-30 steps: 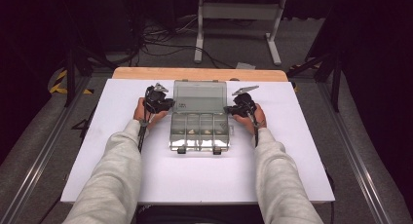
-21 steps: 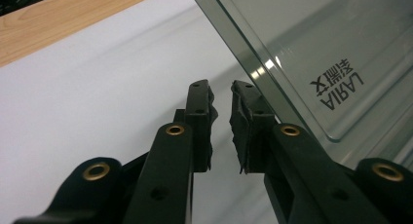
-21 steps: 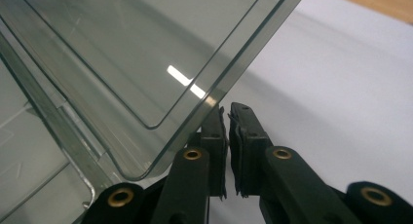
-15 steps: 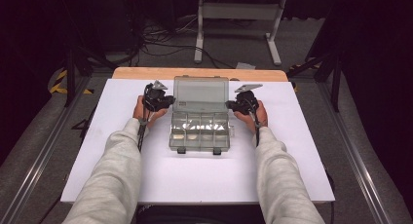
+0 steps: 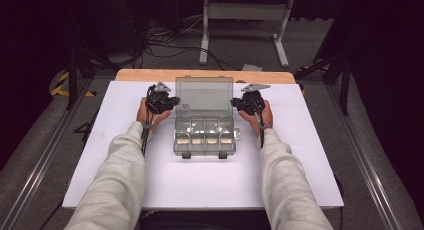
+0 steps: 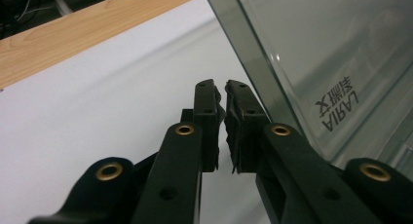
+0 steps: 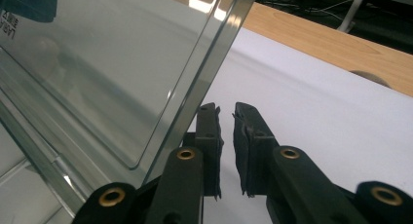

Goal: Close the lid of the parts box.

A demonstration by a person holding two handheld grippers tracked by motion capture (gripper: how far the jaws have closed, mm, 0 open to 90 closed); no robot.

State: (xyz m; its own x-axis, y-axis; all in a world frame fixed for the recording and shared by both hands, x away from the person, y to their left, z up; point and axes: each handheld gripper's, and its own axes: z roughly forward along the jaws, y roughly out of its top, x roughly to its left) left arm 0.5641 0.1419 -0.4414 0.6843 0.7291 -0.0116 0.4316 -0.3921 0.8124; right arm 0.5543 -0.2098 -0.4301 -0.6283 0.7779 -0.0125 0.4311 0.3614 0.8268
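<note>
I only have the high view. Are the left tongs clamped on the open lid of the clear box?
Observer: No. In the left gripper view the left tongs are nearly shut on nothing, and the lid edge runs just beside them.
Operator: And the right side?
Observer: The right tongs have just been opening slightly, with nothing between them. In the right gripper view the lid's edge stands at their left side.

The white table (image 5: 210,180) is evenly lit from above, while the surrounding room is dark. Shadows are soft and faint. Glare streaks the clear lid (image 7: 117,78) of the box in both gripper views, where the nearest black parts blur.
</note>
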